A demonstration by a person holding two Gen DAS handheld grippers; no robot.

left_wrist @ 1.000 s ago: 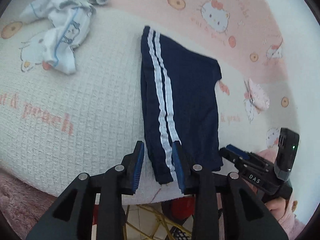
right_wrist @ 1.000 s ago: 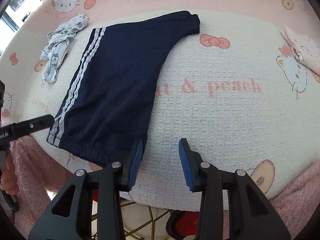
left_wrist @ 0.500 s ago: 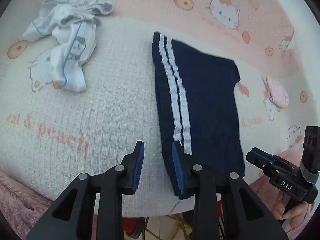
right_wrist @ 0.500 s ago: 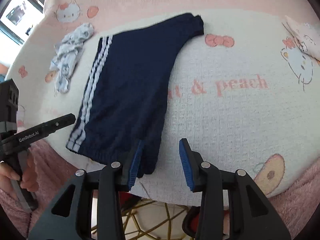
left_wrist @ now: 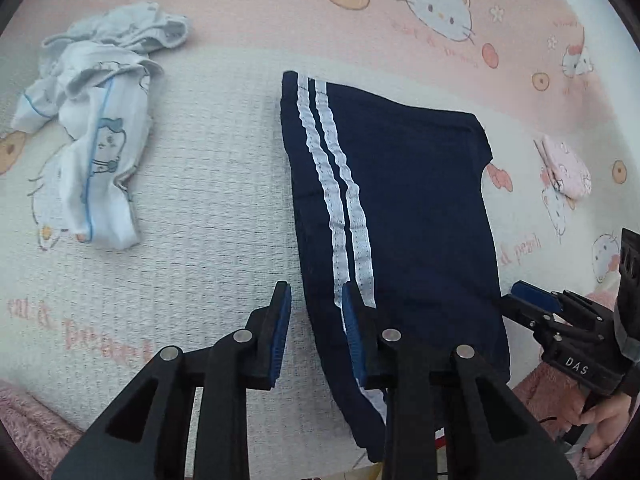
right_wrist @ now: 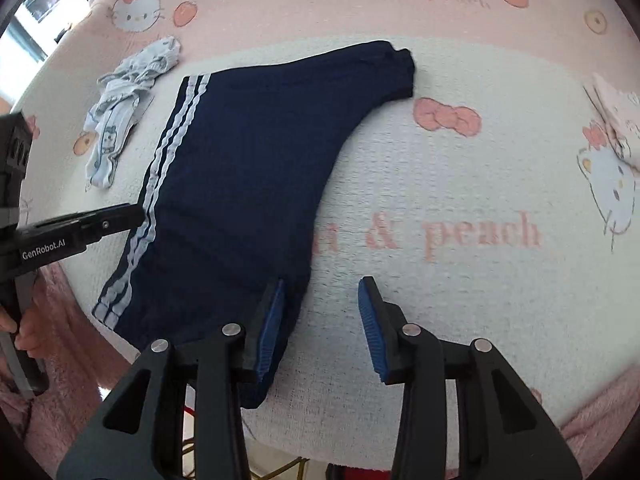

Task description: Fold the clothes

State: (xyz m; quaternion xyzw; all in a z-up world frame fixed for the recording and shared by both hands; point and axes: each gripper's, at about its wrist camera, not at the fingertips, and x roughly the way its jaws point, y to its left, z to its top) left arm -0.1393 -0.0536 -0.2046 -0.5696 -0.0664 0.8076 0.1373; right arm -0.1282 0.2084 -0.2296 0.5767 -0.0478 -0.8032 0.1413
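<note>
Two hand-held grippers are in play, and both sit at the near hem of the navy shorts, which lie flat on the bench with the long axis running from bottom of frame up toward the top. My left hand-held gripper straddles the striped side edge at lower centre of its view; its jaws are closing with that edge between them, not yet pinching as far as I can see. My right hand-held gripper hangs half-spread at the opposite bottom corner, one pad over the fabric, the other over bare cloth. Neither is clearly nearer, so I reckon it's a two-corner grab next.
</note>
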